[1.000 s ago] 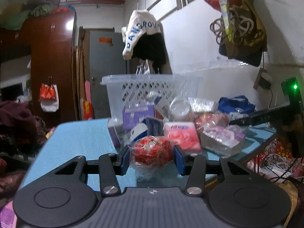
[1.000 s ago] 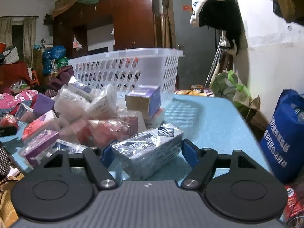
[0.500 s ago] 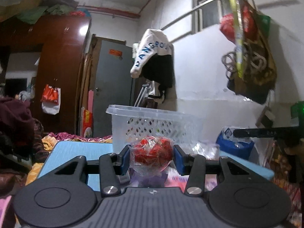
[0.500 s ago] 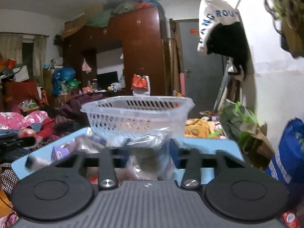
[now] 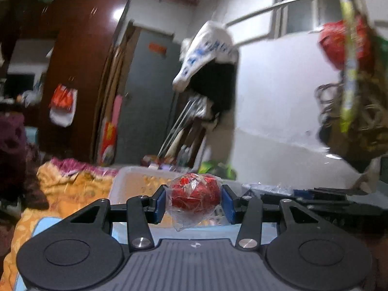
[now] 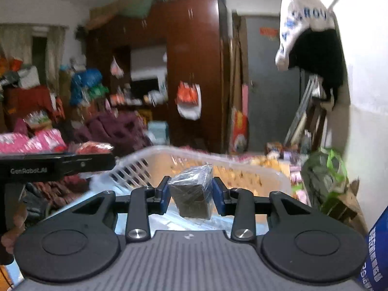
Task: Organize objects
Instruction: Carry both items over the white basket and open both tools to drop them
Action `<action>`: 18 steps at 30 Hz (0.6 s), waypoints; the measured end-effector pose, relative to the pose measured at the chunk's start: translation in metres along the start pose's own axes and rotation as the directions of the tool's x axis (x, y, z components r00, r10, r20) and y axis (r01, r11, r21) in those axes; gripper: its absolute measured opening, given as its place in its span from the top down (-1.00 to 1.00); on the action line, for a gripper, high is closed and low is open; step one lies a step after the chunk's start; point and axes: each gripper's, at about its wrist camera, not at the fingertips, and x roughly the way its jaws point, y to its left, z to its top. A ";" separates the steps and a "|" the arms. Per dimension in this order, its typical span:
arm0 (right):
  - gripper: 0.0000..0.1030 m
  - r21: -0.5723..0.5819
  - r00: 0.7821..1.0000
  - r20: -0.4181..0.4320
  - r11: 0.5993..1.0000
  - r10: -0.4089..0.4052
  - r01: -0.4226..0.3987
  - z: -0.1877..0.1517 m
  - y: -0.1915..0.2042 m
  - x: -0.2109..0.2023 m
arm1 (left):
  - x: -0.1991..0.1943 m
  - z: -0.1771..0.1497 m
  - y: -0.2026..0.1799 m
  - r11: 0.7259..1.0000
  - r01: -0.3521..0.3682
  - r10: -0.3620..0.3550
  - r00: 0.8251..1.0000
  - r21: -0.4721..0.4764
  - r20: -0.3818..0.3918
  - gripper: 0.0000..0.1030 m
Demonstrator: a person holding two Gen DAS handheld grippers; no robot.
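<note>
The left gripper [image 5: 194,200] clamps one red ball wrapped in crinkly film [image 5: 194,195] across its middle; it looks light, soft and slippery. The right gripper [image 6: 190,197] pinches one dark, film-wrapped box [image 6: 191,198] by its flat sides, stiffer and probably light. Just beyond and below both sits one white slatted basket [image 6: 135,167], blurred.

I'm in a lived-in bedroom of a home, crowded with belongings: a tall dark wooden wardrobe [image 6: 194,72] with bundles piled on top, a grey door [image 6: 269,84], a white and black jacket [image 6: 308,29] hanging by the wall, rumpled bedding [image 5: 72,184], and bags hung on the whitewashed wall [image 5: 274,97].
</note>
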 end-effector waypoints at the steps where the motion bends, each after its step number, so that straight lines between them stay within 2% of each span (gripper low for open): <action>1: 0.23 0.000 1.000 -0.022 1.000 -0.009 0.009 -0.001 -0.001 0.009 | 0.009 0.000 0.000 1.000 -0.017 0.017 1.000 0.003 -0.022 0.03; 4: 0.23 0.008 0.999 -0.042 1.000 -0.003 0.004 -0.010 -0.005 0.018 | 0.029 -0.002 -0.001 0.999 -0.038 0.039 0.997 0.003 -0.067 0.02; 7: 0.20 0.010 0.999 -0.032 1.000 0.006 -0.006 -0.013 -0.006 0.014 | 0.041 -0.007 -0.001 1.000 -0.022 0.021 0.995 -0.004 -0.100 -0.04; 8: 0.04 0.009 1.000 -0.016 1.000 0.001 -0.001 -0.014 -0.006 0.009 | 0.043 -0.007 -0.001 1.000 -0.011 0.011 0.994 0.006 -0.108 -0.34; 9: -0.14 0.008 1.000 0.007 1.000 -0.008 0.008 -0.015 -0.003 0.000 | 0.043 -0.008 -0.002 1.000 -0.011 0.014 0.994 0.021 -0.111 -0.76; 11: -0.84 0.007 0.997 0.071 1.000 -0.014 0.013 -0.018 -0.003 -0.023 | 0.032 -0.010 -0.004 0.997 -0.058 0.061 0.996 0.050 -0.072 -0.85; 12: -0.96 0.005 0.993 0.120 1.000 -0.010 0.009 -0.023 -0.004 -0.039 | 0.021 -0.011 -0.005 0.996 -0.067 0.069 0.996 0.053 -0.047 -0.85; 14: -1.00 0.007 0.984 0.179 1.000 0.012 -0.014 -0.044 -0.005 -0.072 | -0.010 -0.017 -0.005 0.996 -0.060 0.061 0.998 0.062 -0.010 -0.85; 18: -1.00 0.070 0.977 0.208 0.996 0.041 -0.057 -0.115 -0.010 -0.126 | -0.081 -0.056 -0.007 0.991 -0.029 0.025 0.999 0.134 0.031 -0.85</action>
